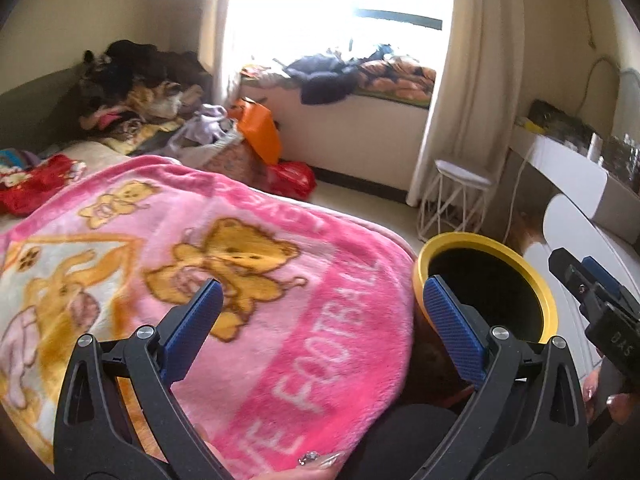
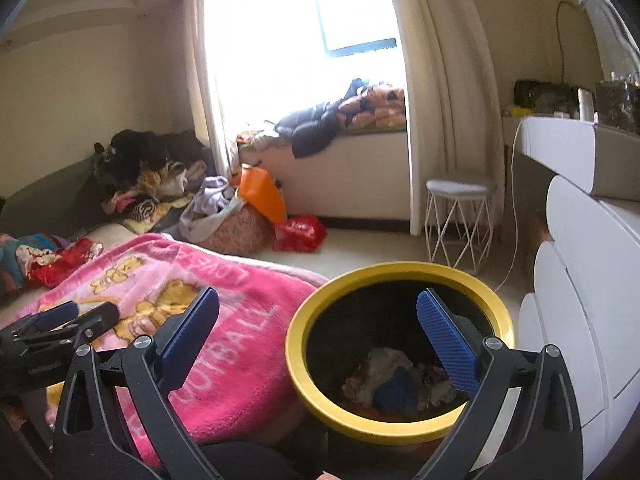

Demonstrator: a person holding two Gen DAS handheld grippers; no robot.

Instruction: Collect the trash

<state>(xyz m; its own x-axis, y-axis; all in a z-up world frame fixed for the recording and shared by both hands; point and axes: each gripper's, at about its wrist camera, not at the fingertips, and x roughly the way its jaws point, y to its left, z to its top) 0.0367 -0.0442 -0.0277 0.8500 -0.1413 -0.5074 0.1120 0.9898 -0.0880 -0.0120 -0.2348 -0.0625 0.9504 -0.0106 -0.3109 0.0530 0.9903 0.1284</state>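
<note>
Holding both tongs spread wide and empty, you are hovering the right tongs (image 2: 318,320) over the round, yellow-rimmed trash bin (image 2: 396,432) with crumpled scraps (image 2: 394,380) inside, while the left tongs (image 1: 322,304) are hanging over the fuzzy pink blanket (image 1: 280,320) beside it.

We see a bright window (image 2: 320,12) washing out the far wall, with cream curtains (image 2: 436,92) hanging beside it. Below it a window seat (image 2: 352,176) is heaped with clothes. A white wire stool (image 2: 458,220) stands on the pale floor (image 2: 360,250), near a white dresser (image 2: 592,280).
</note>
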